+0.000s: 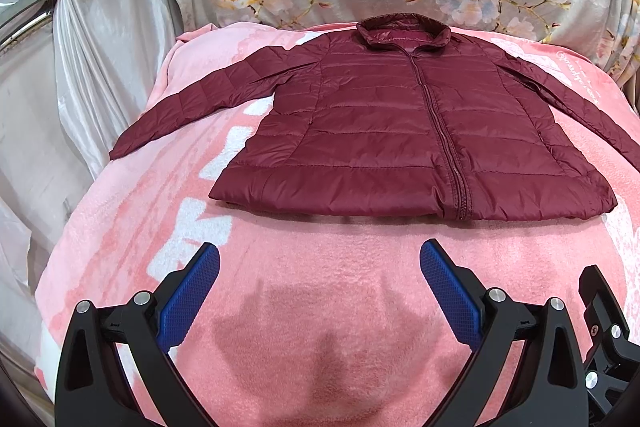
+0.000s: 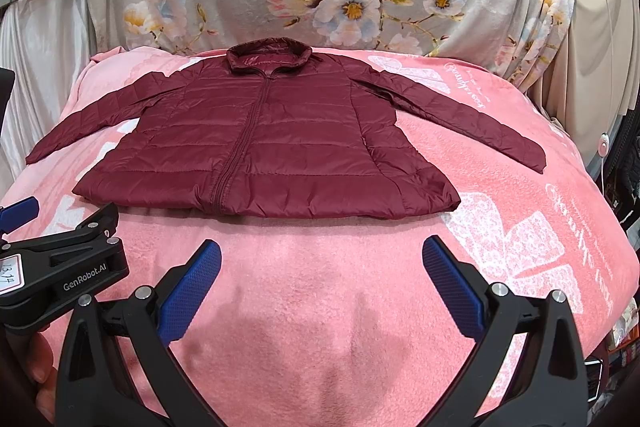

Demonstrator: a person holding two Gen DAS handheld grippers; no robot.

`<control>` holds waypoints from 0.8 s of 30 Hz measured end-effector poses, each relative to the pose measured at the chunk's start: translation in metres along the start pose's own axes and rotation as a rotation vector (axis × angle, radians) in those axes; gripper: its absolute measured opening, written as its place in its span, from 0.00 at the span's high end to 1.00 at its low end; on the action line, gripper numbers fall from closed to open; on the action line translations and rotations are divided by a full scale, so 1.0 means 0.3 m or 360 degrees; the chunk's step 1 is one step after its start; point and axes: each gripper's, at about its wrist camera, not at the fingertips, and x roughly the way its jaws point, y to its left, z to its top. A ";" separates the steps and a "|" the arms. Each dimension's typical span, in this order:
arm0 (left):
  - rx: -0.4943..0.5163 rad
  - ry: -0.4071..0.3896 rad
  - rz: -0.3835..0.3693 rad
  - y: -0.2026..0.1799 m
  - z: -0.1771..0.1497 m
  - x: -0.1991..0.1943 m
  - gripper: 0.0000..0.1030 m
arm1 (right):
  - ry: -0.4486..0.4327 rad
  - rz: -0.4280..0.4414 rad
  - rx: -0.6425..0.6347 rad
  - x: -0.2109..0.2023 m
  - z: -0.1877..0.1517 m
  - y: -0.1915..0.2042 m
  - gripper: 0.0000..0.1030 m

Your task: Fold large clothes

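Both hand-held grippers hover side by side above a pink blanket [image 1: 320,307], the left hand-held gripper [image 1: 320,259] and right hand-held gripper [image 2: 322,255] each with blue pads [image 2: 192,291] spread wide and holding nothing. Just ahead of both, a maroon quilted jacket [image 1: 400,131] lies flat, zipped, sleeves outstretched, collar at the far side.

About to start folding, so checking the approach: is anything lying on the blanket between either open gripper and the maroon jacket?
Nothing visible. Only bare pink blanket separates the left gripper and right gripper from the jacket hem; both are open and apart from it.
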 end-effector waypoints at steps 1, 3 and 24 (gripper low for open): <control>0.0000 0.0000 0.0002 0.003 -0.001 0.001 0.05 | 0.0001 0.0000 0.0000 0.000 0.000 0.000 0.05; 0.0002 0.0002 0.0004 0.008 -0.001 0.003 0.05 | 0.0001 0.0001 0.0002 0.000 0.000 -0.001 0.05; 0.0013 0.0142 0.0034 -0.008 -0.023 0.100 0.05 | 0.0033 0.0011 0.0040 0.078 0.000 -0.025 0.05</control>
